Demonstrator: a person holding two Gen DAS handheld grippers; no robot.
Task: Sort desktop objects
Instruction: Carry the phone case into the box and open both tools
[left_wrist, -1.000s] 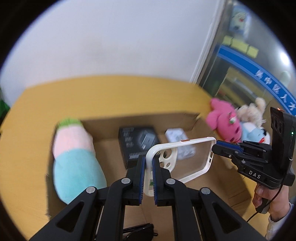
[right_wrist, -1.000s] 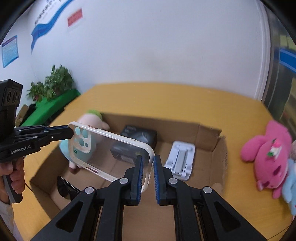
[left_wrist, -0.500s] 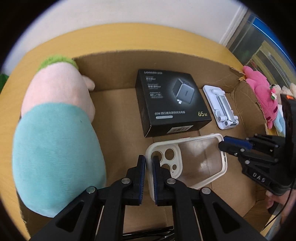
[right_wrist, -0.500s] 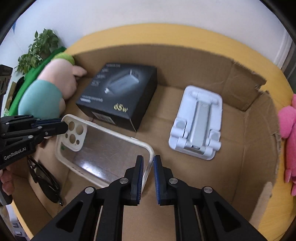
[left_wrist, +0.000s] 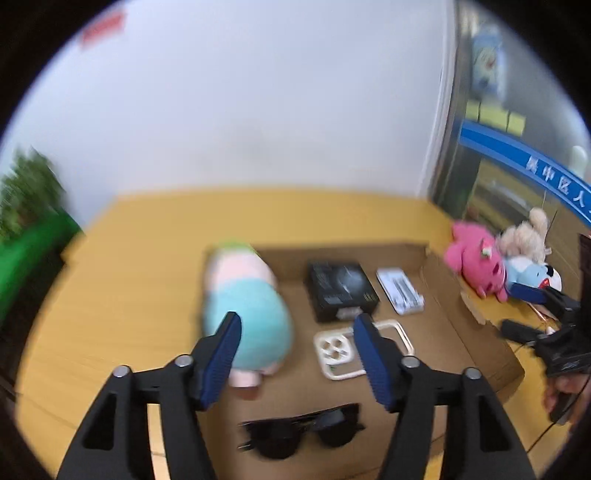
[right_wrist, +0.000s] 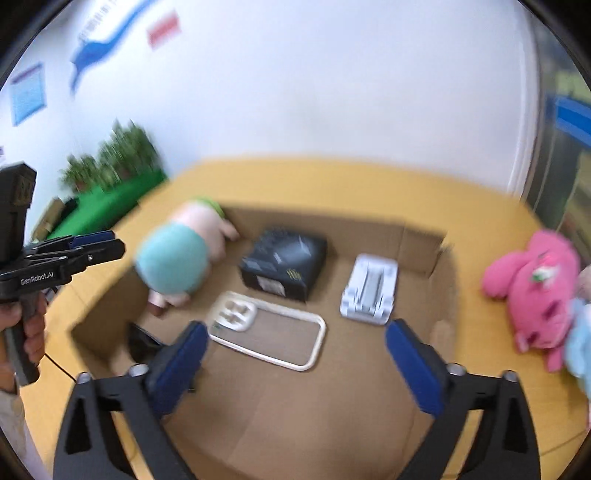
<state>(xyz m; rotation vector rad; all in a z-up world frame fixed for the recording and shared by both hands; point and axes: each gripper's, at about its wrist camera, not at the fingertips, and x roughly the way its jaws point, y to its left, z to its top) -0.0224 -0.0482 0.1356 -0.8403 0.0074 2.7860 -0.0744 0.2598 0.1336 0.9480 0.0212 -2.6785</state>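
Now both tongs (left_wrist: 295, 332) (right_wrist: 295, 341) just sprung wide, empty, one phone case (right_wrist: 266, 328), one cardboard box (right_wrist: 439, 295).

Both hand-held grippers (left_wrist: 297, 334) (right_wrist: 295, 341) — jaws just opened, empty

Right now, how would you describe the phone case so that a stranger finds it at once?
Look into the open cardboard box on the yellow table. The phone case lies flat on its floor, just in front of the black box. It alone is a clear rectangle with a cream rim and camera holes.
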